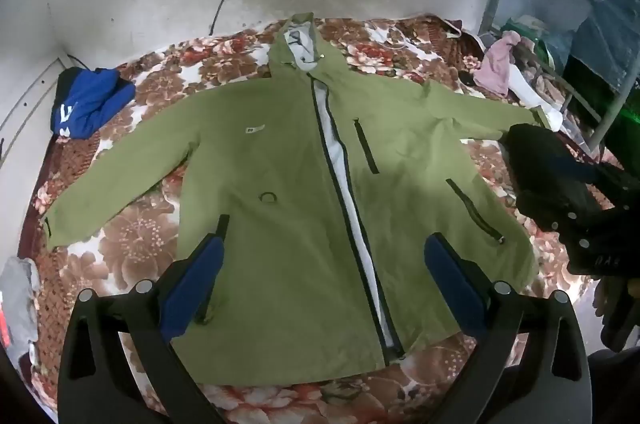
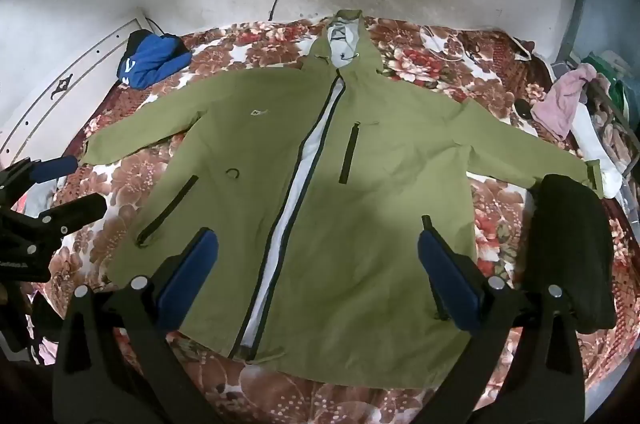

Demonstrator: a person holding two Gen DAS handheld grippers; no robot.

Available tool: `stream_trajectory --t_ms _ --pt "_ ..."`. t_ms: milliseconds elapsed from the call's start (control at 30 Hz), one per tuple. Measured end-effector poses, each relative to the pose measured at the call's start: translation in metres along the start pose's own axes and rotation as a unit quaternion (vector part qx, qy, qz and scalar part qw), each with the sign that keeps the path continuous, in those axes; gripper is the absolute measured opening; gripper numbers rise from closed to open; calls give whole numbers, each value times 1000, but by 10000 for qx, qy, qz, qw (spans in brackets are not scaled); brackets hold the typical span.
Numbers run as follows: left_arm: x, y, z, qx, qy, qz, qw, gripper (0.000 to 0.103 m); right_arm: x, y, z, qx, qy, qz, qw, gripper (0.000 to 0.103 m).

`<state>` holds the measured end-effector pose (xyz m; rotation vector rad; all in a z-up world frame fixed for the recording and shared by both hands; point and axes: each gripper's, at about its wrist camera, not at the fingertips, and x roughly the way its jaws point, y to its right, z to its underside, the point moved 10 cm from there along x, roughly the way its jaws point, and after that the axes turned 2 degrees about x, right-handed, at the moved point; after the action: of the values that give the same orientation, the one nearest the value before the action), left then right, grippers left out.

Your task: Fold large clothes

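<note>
While both tools hung above the bed and tilted steeply down toward it, the green jacket (image 1: pixel 288 183) lay spread flat, front up, on the flowered blanket (image 1: pixel 136 244), its hood toward the wall and both sleeves stretched out to the sides. Its zip stood partly undone, showing a pale lining down the middle. The left gripper (image 1: pixel 324 264) had its blue-padded jaws wide apart with nothing between them, poised over the jacket's lower half without touching the cloth. The right gripper (image 2: pixel 318 256) was posed the same way, jaws fully apart and empty, aimed at the lower front beside the zip. In the left wrist view the right tool showed at the right edge as a dark bulk near the jacket's sleeve end. A blue garment (image 1: pixel 88 103) lay crumpled at the far left of the bed, well apart from the jacket, and a pink cloth (image 2: pixel 564 103) sat at the far right.
</note>
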<state>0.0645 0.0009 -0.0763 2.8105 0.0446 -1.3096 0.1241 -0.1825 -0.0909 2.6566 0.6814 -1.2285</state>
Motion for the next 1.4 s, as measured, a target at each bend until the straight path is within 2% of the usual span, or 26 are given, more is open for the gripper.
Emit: stream_trajectory --t_ms 100,133,467,933,1133,1400 --pt "-2 0 0 36 67 -118 9999 98 0 0 0 -5 -60 55 10000 99" --pt "-1 -3 5 -49 86 -3 10000 98 0 0 1 16 -67 50 10000 99" --pt "0 -3 1 -54 32 -14 10000 98 4 4 12 64 -129 -17 9999 99" --pt "0 -1 -2 -11 27 -41 10000 98 6 5 3 225 -187 -84 9995 99" --pt "2 -3 -1 -36 -18 -41 10000 98 -3 2 0 82 -146 -72 9998 99" --pt "-22 3 -21 47 -32 16 10000 98 -28 2 -12 29 -154 -136 9998 99"
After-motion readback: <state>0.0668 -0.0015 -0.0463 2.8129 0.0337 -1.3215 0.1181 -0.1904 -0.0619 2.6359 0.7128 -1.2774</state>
